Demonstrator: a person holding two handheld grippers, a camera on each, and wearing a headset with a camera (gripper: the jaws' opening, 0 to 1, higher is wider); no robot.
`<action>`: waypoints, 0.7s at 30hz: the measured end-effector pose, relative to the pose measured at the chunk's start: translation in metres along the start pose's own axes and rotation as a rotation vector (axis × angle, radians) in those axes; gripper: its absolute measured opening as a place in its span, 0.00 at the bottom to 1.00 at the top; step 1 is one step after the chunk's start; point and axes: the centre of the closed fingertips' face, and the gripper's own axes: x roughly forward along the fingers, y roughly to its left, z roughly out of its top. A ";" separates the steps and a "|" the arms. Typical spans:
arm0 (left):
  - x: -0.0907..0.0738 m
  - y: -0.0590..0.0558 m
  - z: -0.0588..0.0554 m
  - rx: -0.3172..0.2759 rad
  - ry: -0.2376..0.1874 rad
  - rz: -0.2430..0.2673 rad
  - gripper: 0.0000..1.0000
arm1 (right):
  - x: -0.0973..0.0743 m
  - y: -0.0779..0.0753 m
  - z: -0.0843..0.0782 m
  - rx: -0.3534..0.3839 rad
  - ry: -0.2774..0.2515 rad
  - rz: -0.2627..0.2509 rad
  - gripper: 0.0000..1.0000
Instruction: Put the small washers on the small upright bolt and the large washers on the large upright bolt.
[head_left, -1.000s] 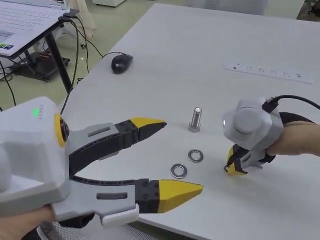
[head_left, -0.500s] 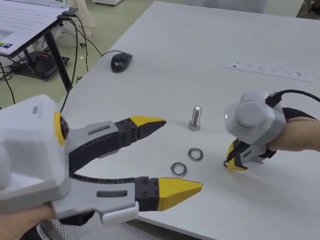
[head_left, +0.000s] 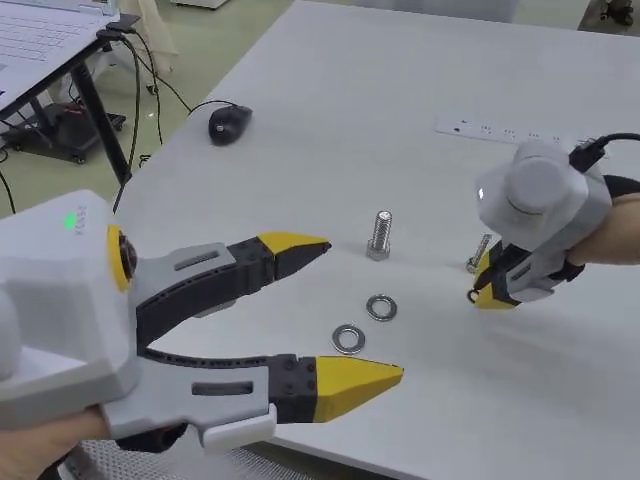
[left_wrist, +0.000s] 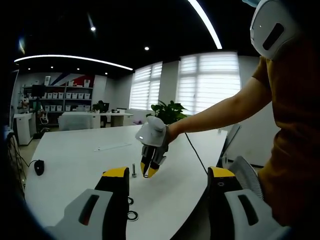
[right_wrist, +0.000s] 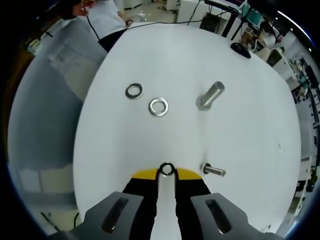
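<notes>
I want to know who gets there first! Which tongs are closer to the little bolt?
Right. The right tongs sit just beside the small bolt, pinching a small washer. The left tongs hang open, farther back, near the person.

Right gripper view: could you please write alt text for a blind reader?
The right gripper pinches a small washer beside the small bolt. Beyond, two large washers lie flat near the large bolt on a white table.

Head view looked down across the table (head_left: 400, 100); right gripper view hovered close overhead, both catching the large bolt (head_left: 380, 236).
</notes>
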 end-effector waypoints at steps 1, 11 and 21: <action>0.001 0.000 0.000 0.000 0.000 -0.002 0.63 | -0.003 -0.003 -0.001 0.005 -0.002 -0.006 0.12; 0.004 0.002 0.000 0.000 0.007 -0.014 0.62 | -0.030 -0.050 -0.009 0.027 0.005 -0.081 0.12; 0.003 0.006 -0.001 -0.008 0.010 -0.007 0.62 | -0.028 -0.071 -0.004 0.026 0.026 -0.081 0.12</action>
